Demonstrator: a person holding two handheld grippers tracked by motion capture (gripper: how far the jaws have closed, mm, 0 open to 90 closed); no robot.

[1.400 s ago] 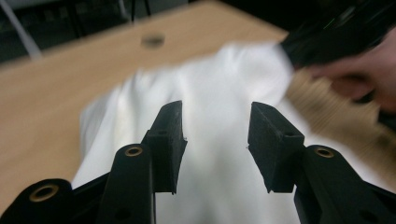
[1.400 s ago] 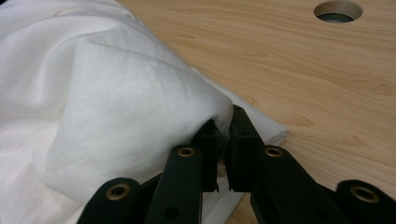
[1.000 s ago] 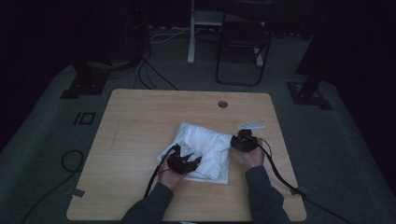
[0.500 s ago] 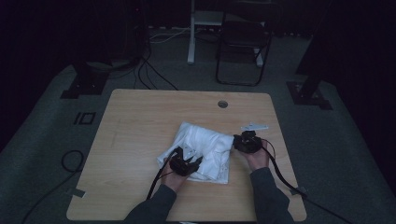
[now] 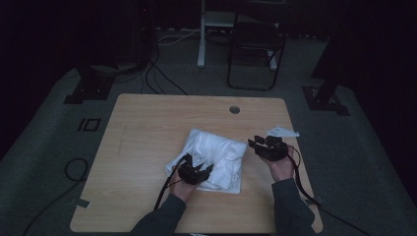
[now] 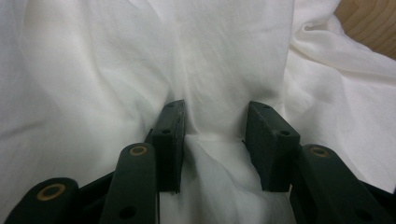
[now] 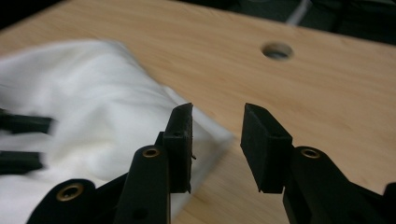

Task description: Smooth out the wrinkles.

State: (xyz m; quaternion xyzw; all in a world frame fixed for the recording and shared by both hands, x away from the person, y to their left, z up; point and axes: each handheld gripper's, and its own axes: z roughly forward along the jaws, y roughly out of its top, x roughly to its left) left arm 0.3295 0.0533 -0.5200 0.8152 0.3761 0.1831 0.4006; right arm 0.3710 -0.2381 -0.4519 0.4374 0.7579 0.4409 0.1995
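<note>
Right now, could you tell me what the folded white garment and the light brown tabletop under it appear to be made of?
The folded white garment looks like thin woven cloth, perhaps cotton or linen: matte, with soft creases and folds, slightly translucent at thin layers. The light brown tabletop looks like wood or a wood-look laminate: faint straight grain lines, a smooth low-sheen surface and a round hole cut through it. Which of the two it is, the look leaves open.

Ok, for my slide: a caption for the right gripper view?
Right hand-held gripper, jaws apart and empty, above the table beside the white cloth.
</note>
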